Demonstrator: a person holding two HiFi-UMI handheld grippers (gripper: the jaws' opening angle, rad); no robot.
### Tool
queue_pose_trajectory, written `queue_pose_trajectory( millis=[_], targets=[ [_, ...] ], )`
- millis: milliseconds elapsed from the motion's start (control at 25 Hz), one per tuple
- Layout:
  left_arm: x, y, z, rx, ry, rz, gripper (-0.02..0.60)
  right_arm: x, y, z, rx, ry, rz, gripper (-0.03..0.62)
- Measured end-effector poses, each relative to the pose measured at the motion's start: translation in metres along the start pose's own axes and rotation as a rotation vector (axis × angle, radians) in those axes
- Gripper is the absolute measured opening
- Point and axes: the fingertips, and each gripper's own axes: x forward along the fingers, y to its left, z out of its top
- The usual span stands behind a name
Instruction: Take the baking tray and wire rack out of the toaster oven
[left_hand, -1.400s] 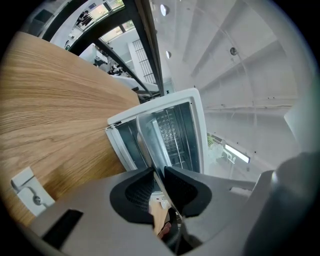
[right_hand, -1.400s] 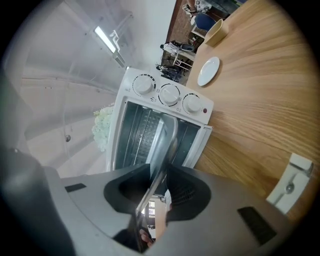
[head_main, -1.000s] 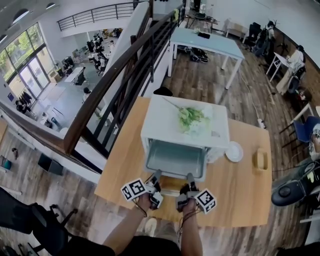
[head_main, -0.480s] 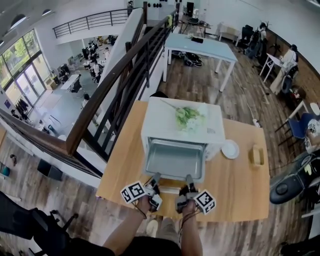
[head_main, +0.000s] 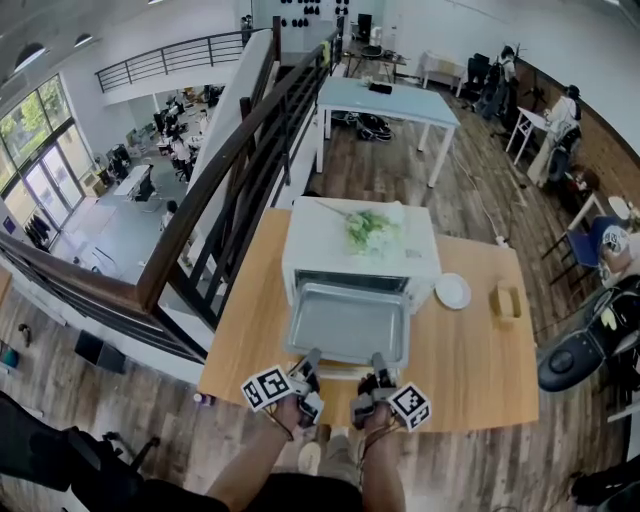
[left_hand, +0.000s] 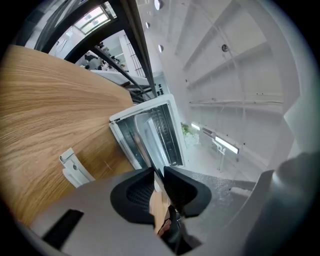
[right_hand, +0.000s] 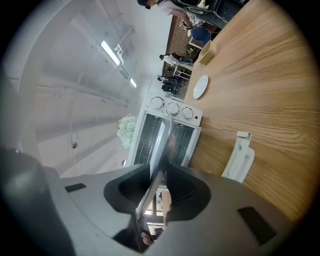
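The grey baking tray (head_main: 348, 322) sticks out of the open front of the white toaster oven (head_main: 362, 262), level above the wooden table (head_main: 470, 370). My left gripper (head_main: 311, 361) is shut on the tray's near rim at its left, and my right gripper (head_main: 379, 363) is shut on the same rim at its right. In the left gripper view the thin tray edge (left_hand: 149, 145) runs from the jaws (left_hand: 159, 176) to the oven (left_hand: 131, 131). The right gripper view shows that edge (right_hand: 163, 142) pinched the same way (right_hand: 159, 176). Wire rack bars (right_hand: 144, 136) show inside the oven.
Green flowers (head_main: 366, 230) lie on the oven's top. A white plate (head_main: 452, 291) and a small wooden holder (head_main: 506, 301) sit on the table to the right. A dark railing (head_main: 235, 170) borders the table's left side. A white handle piece (right_hand: 239, 158) lies low beside the oven.
The tray has slid further out of the oven toward me, and more of its grey bottom shows. Both grippers have drawn back with it, side by side.
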Motion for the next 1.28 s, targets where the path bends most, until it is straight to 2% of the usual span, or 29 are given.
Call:
queue_pose_trajectory(
  millis=[520, 720, 920, 1080, 1280],
  targets=[
    [-0.009, -0.023, -0.041, 0.067, 0.091, -0.046, 0.057, -0.056, -0.009, 0.017, 0.021, -0.099, -0.009, 0.1],
    [-0.006, -0.026, -0.061, 0.058, 0.135, -0.063, 0.055, -0.077, -0.015, 0.028, 0.025, -0.147, -0.016, 0.095],
    [0.003, -0.032, -0.081, 0.091, 0.197, -0.08, 0.055, -0.098, -0.029, 0.041, 0.034, -0.206, -0.048, 0.097],
    [0.014, -0.037, -0.106, 0.071, 0.251, -0.091, 0.054, -0.116, -0.035, 0.056, 0.054, -0.256, -0.055, 0.097],
    [0.028, -0.054, -0.134, 0.107, 0.32, -0.118, 0.054, -0.143, -0.044, 0.08, 0.057, -0.323, -0.073, 0.098]
  ],
)
